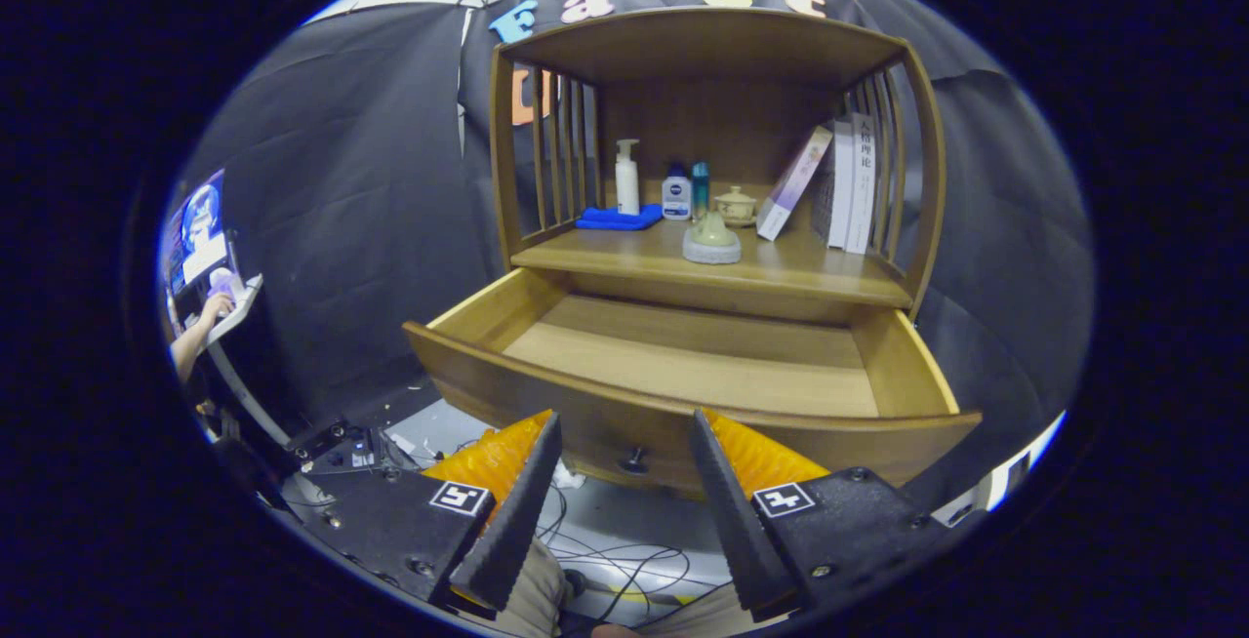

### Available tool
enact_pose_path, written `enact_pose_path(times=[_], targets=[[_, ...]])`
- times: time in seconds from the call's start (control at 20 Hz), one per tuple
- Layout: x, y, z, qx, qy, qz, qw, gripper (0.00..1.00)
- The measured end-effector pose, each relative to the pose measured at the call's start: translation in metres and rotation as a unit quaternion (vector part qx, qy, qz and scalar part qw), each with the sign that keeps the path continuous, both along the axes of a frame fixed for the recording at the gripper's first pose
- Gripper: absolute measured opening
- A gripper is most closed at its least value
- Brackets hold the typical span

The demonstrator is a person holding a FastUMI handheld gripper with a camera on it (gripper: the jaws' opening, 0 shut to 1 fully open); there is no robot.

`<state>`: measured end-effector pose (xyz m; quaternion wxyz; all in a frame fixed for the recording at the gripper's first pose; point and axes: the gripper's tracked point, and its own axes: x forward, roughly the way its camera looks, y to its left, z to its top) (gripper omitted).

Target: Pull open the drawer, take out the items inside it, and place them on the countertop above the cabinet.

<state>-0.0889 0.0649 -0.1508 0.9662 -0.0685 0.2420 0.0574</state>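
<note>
I have the gripper [624, 443] held in front of the cabinet [712, 160] with its fingers [517, 501] spread wide and nothing between them. The drawer [683, 375] stands pulled well out toward me, and through the gap between the fingers I see its front panel with the small dark knob [635, 460] just ahead of them, not touched by either finger. The drawer's wooden floor looks bare from here, though I cannot see the strip hidden just behind the front panel. Above the drawer, on the countertop [781, 272], a pale rounded ornament [711, 238] sits near the front edge. Behind it, toward the back wall, stand a white pump bottle [627, 178], a small white bottle with a dark cap [676, 193] and a teal bottle [700, 185], with a folded blue cloth [617, 219] to their left and a small lidded pot [736, 206] to their right. Books [844, 184] lean and stand at the right side against the slats. Below the drawer, cables [624, 570] trail over the floor, and far off to the left a person's hand [217, 306] rests at a screen.
</note>
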Motion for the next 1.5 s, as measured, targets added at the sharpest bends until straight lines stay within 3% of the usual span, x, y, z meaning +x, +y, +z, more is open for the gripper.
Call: enact_pose_path(times=[0.45,0.95,1.2,1.5], targets=[[0.013,-0.011,-0.066,-0.001,0.006,-0.06,0.998,0.84],[0.04,-0.018,-0.087,-0.005,-0.025,-0.132,0.991,0.83],[0.054,-0.022,-0.085,0.045,-0.015,-0.174,0.984,0.83],[0.068,-0.022,-0.082,0.033,-0.047,-0.167,0.984,0.82]])
